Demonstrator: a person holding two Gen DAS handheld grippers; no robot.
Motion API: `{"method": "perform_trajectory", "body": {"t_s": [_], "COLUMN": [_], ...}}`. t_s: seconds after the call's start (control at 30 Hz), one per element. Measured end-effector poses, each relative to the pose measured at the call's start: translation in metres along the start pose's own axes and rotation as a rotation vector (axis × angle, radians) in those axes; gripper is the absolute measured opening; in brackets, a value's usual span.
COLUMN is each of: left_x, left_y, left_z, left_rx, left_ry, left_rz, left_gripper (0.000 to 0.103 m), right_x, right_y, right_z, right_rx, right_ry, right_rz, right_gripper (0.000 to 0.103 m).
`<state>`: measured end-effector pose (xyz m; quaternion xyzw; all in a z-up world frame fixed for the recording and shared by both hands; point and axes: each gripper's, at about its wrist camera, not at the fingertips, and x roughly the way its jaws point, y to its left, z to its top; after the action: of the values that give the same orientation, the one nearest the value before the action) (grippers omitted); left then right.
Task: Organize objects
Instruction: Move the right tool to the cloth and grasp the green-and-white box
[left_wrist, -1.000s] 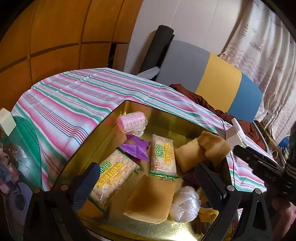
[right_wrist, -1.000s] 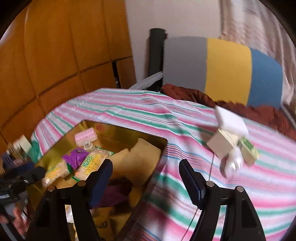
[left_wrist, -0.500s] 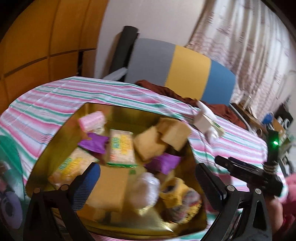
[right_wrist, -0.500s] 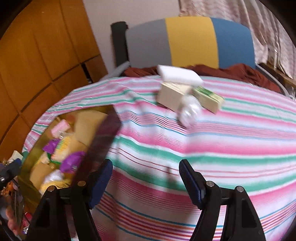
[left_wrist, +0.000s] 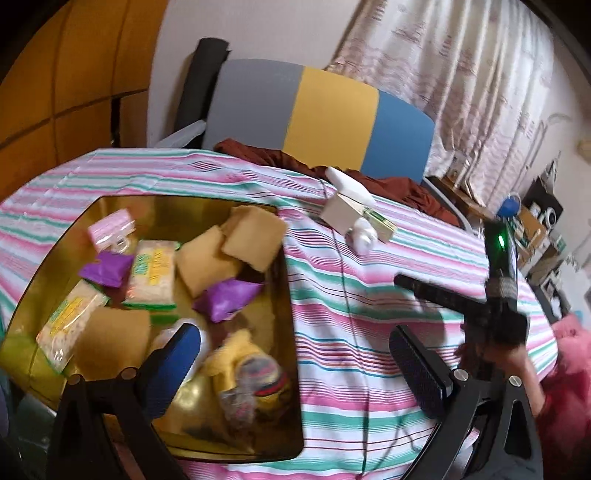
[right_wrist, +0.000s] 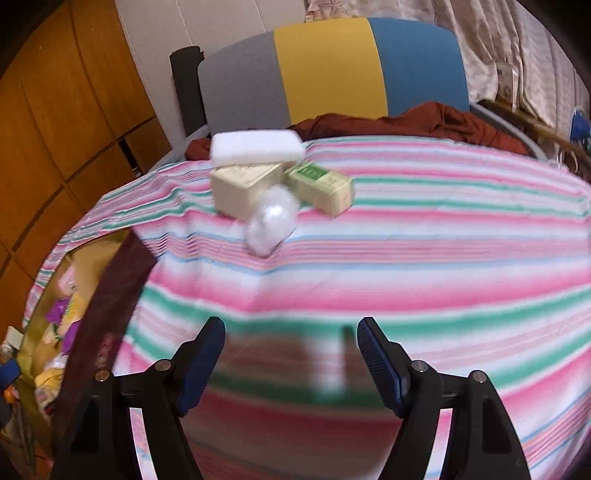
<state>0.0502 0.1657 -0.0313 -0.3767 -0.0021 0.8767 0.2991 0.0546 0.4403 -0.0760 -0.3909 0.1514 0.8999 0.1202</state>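
Right gripper (right_wrist: 291, 354) spread wide, nothing between pads, hovering over striped cloth (right_wrist: 406, 258). Ahead of it, well apart: white foam block (right_wrist: 256, 149) atop cream box (right_wrist: 243, 186), green box (right_wrist: 321, 188) beside, clear wrapped ball (right_wrist: 271, 223) nearest (all blurred). Left gripper (left_wrist: 295, 363) also spread, empty, above near corner of gold tin (left_wrist: 291, 350); snack packs, purple sachets (left_wrist: 225, 297) inside, ahead-left.

Tricolour chair (right_wrist: 332, 70), patterned curtains (left_wrist: 461, 81), wooden panelling (right_wrist: 55, 122)
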Motion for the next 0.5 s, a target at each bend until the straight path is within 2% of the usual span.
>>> {"method": "perform_trajectory", "body": {"t_s": [0.27, 0.4, 0.5], "left_x": [0.013, 0.018, 0.022], "left_y": [-0.023, -0.025, -0.024], "left_z": [-0.001, -0.002, -0.001], "left_rx": [0.037, 0.038, 0.032], "left_ry": [0.044, 0.064, 0.074], "left_rz": [-0.004, -0.004, 0.002], "left_gripper": [0.103, 0.103, 0.103], "right_x": [0.03, 0.058, 0.077], "right_y": [-0.024, -0.023, -0.02], "right_z": [0.071, 0.094, 0.098], "right_rx": [-0.031, -0.076, -0.119], "right_ry": [-0.038, 0.005, 0.04], "right_rz": [-0.034, -0.047, -0.066], "right_gripper": [0.075, 0.074, 0.069]}}
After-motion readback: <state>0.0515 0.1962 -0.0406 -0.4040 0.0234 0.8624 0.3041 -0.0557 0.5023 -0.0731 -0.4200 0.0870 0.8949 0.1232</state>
